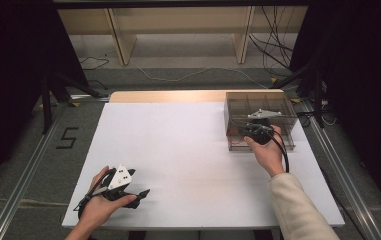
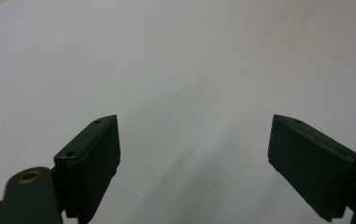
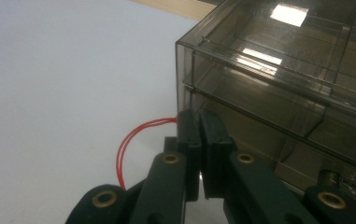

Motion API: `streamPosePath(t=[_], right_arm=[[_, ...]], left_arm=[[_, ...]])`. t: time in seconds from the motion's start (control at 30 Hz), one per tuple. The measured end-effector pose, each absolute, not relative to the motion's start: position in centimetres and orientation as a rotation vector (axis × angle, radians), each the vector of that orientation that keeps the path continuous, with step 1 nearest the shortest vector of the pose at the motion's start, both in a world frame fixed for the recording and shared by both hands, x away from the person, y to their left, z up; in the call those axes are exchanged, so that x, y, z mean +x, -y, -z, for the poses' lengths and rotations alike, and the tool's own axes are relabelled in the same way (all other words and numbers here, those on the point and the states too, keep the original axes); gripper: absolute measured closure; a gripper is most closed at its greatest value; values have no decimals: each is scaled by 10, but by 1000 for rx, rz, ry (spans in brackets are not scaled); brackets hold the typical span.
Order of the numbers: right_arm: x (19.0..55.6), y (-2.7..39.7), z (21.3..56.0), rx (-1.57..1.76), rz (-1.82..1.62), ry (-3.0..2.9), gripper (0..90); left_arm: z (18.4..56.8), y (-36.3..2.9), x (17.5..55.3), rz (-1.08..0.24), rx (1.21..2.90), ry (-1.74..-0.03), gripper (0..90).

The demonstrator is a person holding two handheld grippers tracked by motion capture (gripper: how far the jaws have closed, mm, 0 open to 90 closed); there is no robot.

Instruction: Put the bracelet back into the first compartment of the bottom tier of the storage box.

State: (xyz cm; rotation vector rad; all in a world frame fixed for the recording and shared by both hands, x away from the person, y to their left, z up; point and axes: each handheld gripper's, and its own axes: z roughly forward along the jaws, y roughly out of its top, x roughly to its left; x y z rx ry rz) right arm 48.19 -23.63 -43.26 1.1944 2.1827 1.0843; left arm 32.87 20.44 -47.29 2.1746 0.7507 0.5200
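The right gripper (image 3: pixel 199 140) is pressing its jaws together on a red cord loop (image 3: pixel 131 140) at the near-left corner of the smoky clear box (image 1: pixel 260 120). Well away from that box, the left gripper (image 2: pixel 194 163) is hovering with jaws spread over the white table (image 1: pixel 178 150).

1. A box (image 1: pixel 260 120) is set on the bench (image 1: pixel 188 150), at its far right.
2. The right gripper (image 1: pixel 250 131) is held against the box's near left corner.
3. The left gripper (image 1: pixel 140 196) is held over the bench's near left.
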Motion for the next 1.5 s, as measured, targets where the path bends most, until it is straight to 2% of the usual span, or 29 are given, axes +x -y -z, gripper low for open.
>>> streamPosePath(t=[1.5], right_arm=[[484,245,435,1220,-1018,-2144,881]], left_arm=[[473,-204,328,-520,2175,-749,169]])
